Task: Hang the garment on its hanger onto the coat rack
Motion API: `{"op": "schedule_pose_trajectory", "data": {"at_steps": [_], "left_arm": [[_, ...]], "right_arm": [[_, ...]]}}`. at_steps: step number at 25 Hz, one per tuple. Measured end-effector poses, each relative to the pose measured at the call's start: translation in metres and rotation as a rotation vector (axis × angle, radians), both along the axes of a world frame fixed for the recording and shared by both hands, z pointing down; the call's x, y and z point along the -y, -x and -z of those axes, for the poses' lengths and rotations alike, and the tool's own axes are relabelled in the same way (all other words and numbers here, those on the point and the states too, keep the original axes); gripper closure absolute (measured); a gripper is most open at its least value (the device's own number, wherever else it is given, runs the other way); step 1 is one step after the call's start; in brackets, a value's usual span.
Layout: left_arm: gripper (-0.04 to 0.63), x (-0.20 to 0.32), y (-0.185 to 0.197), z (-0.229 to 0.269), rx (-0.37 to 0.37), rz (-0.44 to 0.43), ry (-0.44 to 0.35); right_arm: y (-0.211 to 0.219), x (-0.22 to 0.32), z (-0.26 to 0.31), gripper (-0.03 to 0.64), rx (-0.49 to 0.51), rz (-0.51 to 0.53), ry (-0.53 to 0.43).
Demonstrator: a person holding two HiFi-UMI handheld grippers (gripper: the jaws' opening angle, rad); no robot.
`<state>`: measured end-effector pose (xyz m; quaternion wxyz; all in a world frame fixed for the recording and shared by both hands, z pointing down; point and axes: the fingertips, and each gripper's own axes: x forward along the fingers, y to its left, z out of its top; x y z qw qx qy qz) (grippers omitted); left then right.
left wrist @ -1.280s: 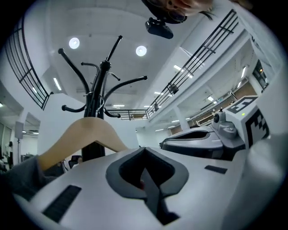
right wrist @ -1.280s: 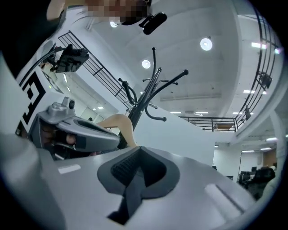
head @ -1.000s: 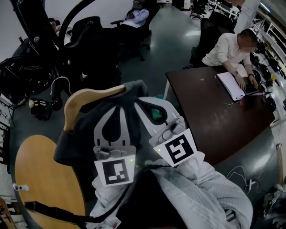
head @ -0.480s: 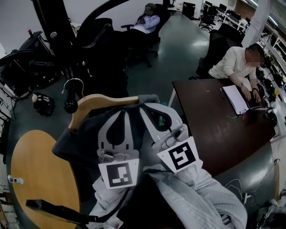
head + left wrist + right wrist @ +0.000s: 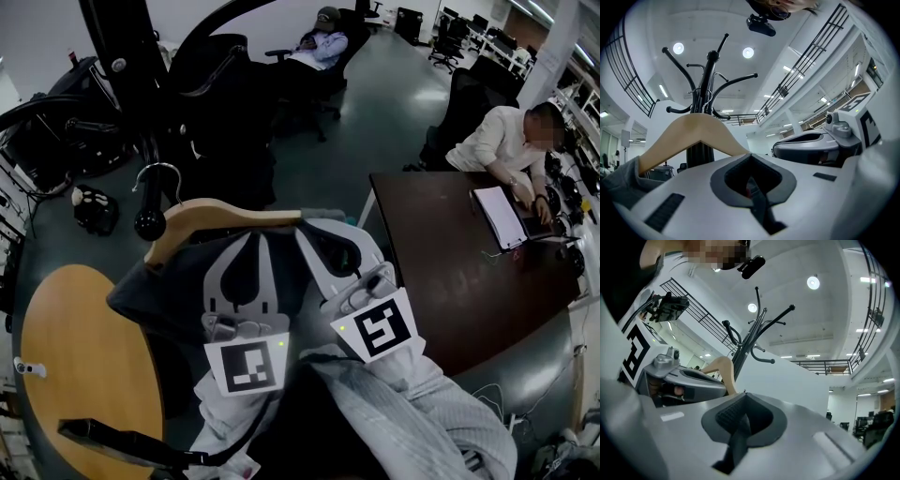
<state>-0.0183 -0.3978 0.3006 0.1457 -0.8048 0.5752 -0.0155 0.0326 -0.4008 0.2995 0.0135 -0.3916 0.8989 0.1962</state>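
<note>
I'm holding the left hand-held gripper point(image 5: 251, 239) and right hand-held gripper point(image 5: 328, 234) with jaws pressed fully together, tips nosing into the dark garment point(image 5: 150, 295) under its wooden hanger point(image 5: 216, 216), coat rack point(image 5: 112, 37) standing beyond

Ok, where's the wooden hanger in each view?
Head view: wooden hanger left of centre, garment draped over it.
Left gripper view: hanger arches left of centre, just beyond the jaws.
Right gripper view: hanger is a tan sliver left of centre.
Shared landmark: black coat rack, beyond the hanger everywhere.
</note>
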Motion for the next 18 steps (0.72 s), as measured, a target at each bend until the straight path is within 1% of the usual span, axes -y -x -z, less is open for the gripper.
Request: {"op": "schedule_pose_trajectory", "data": {"at_steps": [7, 14, 18], "left_arm": [[0.591, 0.0036, -0.0004, -0.0008, 0.003, 0.009, -0.002], [0.591, 0.0060, -0.0003, -0.0037, 0.006, -0.006, 0.002], [0.591, 0.0051, -0.0003, -0.0040, 0.014, -0.010, -0.001]], "right_arm": [[-0.0018, 0.0035, -0.0001, 0.615, 0.024, 0.007, 0.002], [0.0000, 0.0060, -0.0072, 0.617, 0.008, 0.004, 0.005], [-0.0007, 0.0049, -0.0072, 0.617, 0.022, -0.003, 0.006]]}}
